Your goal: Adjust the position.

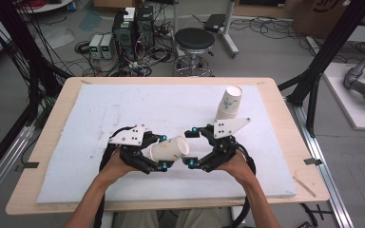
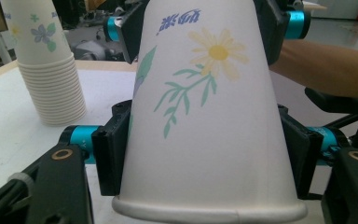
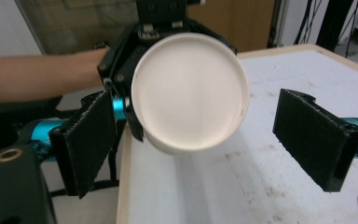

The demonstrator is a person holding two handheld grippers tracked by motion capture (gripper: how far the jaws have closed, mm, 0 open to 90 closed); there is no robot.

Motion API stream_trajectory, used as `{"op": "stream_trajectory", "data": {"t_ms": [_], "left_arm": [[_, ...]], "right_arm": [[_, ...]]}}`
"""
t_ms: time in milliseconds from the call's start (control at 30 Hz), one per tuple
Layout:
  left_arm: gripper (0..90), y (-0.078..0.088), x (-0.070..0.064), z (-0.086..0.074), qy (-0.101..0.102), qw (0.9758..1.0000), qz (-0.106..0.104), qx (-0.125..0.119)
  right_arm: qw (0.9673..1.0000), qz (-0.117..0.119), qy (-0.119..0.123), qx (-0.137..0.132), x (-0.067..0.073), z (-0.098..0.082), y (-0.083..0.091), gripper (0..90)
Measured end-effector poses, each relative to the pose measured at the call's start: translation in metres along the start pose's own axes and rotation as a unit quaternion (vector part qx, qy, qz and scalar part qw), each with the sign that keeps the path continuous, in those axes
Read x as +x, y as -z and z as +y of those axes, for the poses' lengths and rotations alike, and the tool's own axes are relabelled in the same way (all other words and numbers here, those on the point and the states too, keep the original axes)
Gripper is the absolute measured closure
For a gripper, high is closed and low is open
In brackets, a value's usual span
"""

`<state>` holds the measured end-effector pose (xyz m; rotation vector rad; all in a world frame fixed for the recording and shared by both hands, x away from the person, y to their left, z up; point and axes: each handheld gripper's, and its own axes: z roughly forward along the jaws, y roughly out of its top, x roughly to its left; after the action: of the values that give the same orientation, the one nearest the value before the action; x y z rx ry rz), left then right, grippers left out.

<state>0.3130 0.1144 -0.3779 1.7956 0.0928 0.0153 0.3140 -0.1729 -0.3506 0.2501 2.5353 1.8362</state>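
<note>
Paper cup [image 1: 168, 149], nearest us, lies sideways above the white mat [image 1: 100, 109], clenched by our left gripper [image 1: 163, 152]; our right gripper [image 1: 193, 147] gapes before its base. Over-squeezing could crumple it.

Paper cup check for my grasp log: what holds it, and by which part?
The left claw clamps the paper cup across its side wall near the rim; the right claw is open.

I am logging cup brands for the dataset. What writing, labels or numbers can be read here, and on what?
White flower-printed paper cup held in the left tool: blue print near its base, seen upside down, not legible.
Stack of white flowered paper cups: small blue mark, too blurred to read.
Nothing else readable.
</note>
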Motion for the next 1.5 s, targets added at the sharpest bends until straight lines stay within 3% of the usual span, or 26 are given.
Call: {"op": "stream_trajectory", "data": {"t_ms": [100,200,233,333,433,467,500,533,600,633,667,700,733,800,867,900,933,967,1000,1033,1100,1200,1233,1267,1400,1500], "left_arm": [[31.7,0.003,-0.001,0.002,0.000,0.9999,0.003,0.013],[31.7,0.011,0.000,0.007,-0.004,0.9988,0.009,0.047],[31.6,0.011,0.000,0.007,-0.004,0.9988,0.009,0.047],[31.6,0.017,0.001,0.015,-0.012,0.9959,0.013,0.089],[31.5,0.024,0.003,0.026,-0.020,0.9902,0.015,0.137],[31.5,0.024,0.003,0.026,-0.020,0.9902,0.015,0.137],[31.5,0.026,0.004,0.030,-0.019,0.9876,0.017,0.155],[31.5,0.027,0.004,0.032,-0.020,0.9853,0.019,0.169],[31.4,0.028,0.005,0.037,-0.021,0.9806,0.019,0.194],[31.4,0.029,0.006,0.042,-0.023,0.9758,0.018,0.217],[31.5,0.029,0.006,0.042,-0.023,0.9758,0.018,0.217],[31.5,0.029,0.006,0.046,-0.026,0.9737,0.016,0.226],[31.5,0.029,0.006,0.050,-0.032,0.9715,0.013,0.235],[31.5,0.028,0.007,0.055,-0.032,0.9679,0.012,0.249],[31.5,0.027,0.007,0.056,-0.031,0.9669,0.013,0.253],[31.5,0.025,0.007,0.059,-0.033,0.9628,0.009,0.268],[31.5,0.024,0.007,0.059,-0.032,0.9623,0.009,0.270],[31.5,0.024,0.007,0.059,-0.032,0.9623,0.009,0.270],[31.5,0.021,0.008,0.060,-0.033,0.9593,0.007,0.280],[31.5,0.021,0.008,0.060,-0.033,0.9593,0.007,0.280],[31.5,0.017,0.008,0.060,-0.037,0.9557,0.006,0.292],[31.5,0.013,0.008,0.059,-0.036,0.9539,0.007,0.298],[31.5,0.008,0.008,0.058,-0.038,0.9517,0.005,0.305],[31.5,0.008,0.008,0.058,-0.038,0.9517,0.005,0.305],[31.5,-0.004,0.009,0.058,-0.046,0.9460,0.001,0.321],[31.5,-0.010,0.009,0.058,-0.044,0.9442,0.001,0.327]], "right_arm": [[0.9997,-0.013,0.001,0.020,0.001,-0.001,-0.001,13.9],[0.9987,-0.020,0.006,0.046,0.003,0.000,-0.003,13.9],[0.9987,-0.020,0.006,0.046,0.003,0.000,-0.003,13.9],[0.9973,-0.024,0.008,0.069,0.004,0.002,-0.005,13.9],[0.9940,-0.032,0.017,0.103,0.004,0.006,-0.006,13.9],[0.9930,-0.033,0.018,0.112,0.004,0.008,-0.006,13.9],[0.9930,-0.033,0.018,0.112,0.004,0.008,-0.006,13.9],[0.9896,-0.038,0.022,0.137,0.005,0.012,-0.007,13.9],[0.9862,-0.040,0.028,0.158,0.004,0.014,-0.009,13.9],[0.9834,-0.042,0.030,0.174,0.004,0.016,-0.011,13.9],[0.9834,-0.042,0.030,0.174,0.004,0.016,-0.011,13.9],[0.9806,-0.044,0.032,0.188,0.004,0.017,-0.012,13.9],[0.9748,-0.046,0.034,0.216,0.004,0.019,-0.014,13.9],[0.9692,-0.047,0.036,0.239,0.003,0.020,-0.016,14.0],[0.9632,-0.051,0.037,0.261,0.004,0.021,-0.018,14.0],[0.9598,-0.052,0.041,0.273,0.003,0.022,-0.018,14.1],[0.9579,-0.053,0.039,0.280,0.003,0.023,-0.019,14.3],[0.9567,-0.052,0.040,0.283,0.004,0.023,-0.019,14.3],[0.9557,-0.051,0.040,0.287,0.003,0.024,-0.020,14.4],[0.9545,-0.052,0.041,0.291,0.004,0.025,-0.020,14.5],[0.9526,-0.050,0.042,0.297,0.004,0.026,-0.021,14.5],[0.9494,-0.049,0.047,0.307,0.004,0.028,-0.023,14.6],[0.9498,-0.046,0.046,0.306,0.004,0.028,-0.024,14.6],[0.9498,-0.046,0.046,0.306,0.004,0.028,-0.024,14.6],[0.9478,-0.042,0.052,0.312,0.003,0.031,-0.029,14.6],[0.9476,-0.037,0.057,0.312,0.004,0.033,-0.032,14.7]]}}
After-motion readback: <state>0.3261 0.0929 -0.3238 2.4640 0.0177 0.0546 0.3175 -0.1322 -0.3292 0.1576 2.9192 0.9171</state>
